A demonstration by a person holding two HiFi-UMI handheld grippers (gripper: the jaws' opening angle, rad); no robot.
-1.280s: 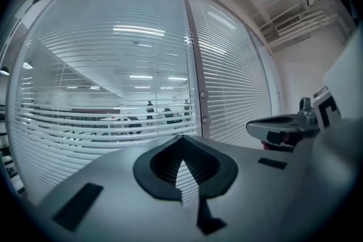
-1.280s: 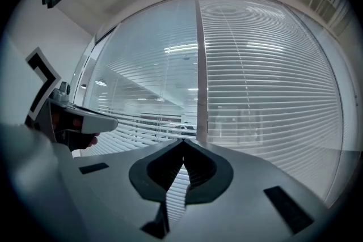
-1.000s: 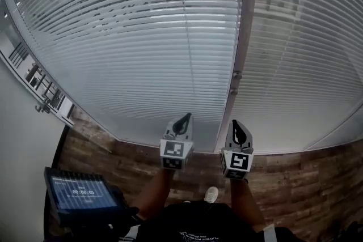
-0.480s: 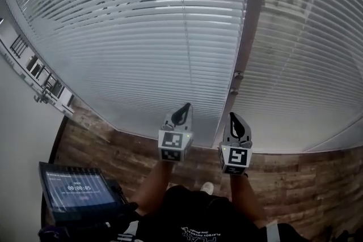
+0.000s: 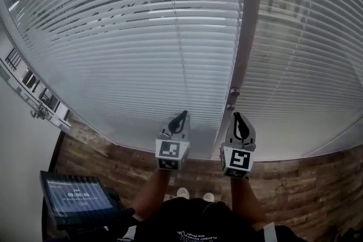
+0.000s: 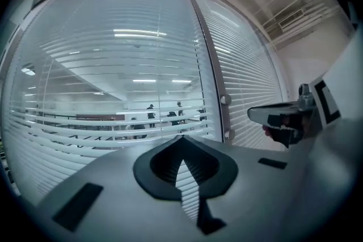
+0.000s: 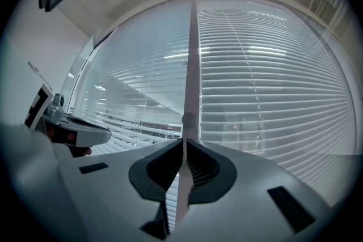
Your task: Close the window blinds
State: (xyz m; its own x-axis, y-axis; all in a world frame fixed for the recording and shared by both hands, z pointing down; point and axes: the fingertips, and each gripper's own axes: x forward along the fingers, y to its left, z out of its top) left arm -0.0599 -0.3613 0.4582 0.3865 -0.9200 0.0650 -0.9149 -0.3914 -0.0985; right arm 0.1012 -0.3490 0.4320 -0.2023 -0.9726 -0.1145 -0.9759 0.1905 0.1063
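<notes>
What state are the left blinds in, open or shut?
Open: the left blinds let people beyond show between their slats.

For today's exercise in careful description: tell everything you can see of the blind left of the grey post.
The left blind is made of thin white horizontal slats, maybe plastic, let down almost to the wooden floor. Its slats are tilted open: a lit room shows through the gaps. A thin cord runs down it. Its right edge lies beside the grey post. Neither the left gripper nor the right gripper touches it.
</notes>
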